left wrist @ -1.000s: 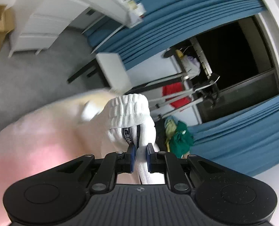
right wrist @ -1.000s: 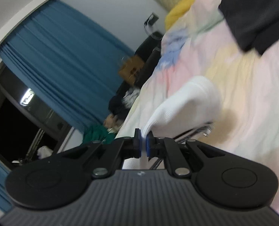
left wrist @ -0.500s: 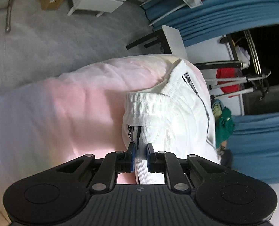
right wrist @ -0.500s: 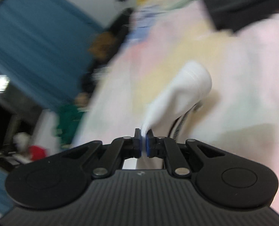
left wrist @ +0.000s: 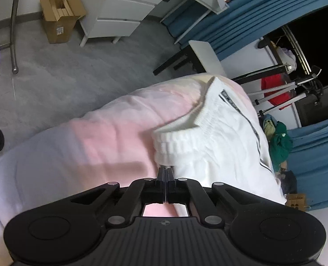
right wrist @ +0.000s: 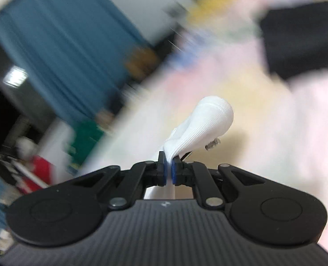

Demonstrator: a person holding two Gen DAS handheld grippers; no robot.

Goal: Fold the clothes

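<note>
The bed (left wrist: 79,146), under a pale pink and cream quilt, fills the middle of the room, with grey carpet and a white drawer unit (left wrist: 119,15) off toward eleven o'clock and blue curtains (left wrist: 252,15) toward one. On the quilt lies the white garment (left wrist: 219,141), a ribbed knit piece with a dark printed band along one side, spread toward two o'clock from the left tongs (left wrist: 166,171); its elastic hem stands partly lifted and doubled over rather than flat. A black garment (right wrist: 301,42) waits at the far corner, toward one o'clock from the right tongs (right wrist: 168,163), apparently untouched. I judge the folding to be at an early stage: one piece is in hand and no neat fold shows yet, and the rest is left. The left tongs are pressed fully together right at the ribbed edge, and whether any cloth is caught in them I cannot tell. The right tongs are clamped on a bunched corner of the white fabric, which bulges up beyond them. Both tools point downward at the bed, the left more steeply; the right view is smeared.
</note>
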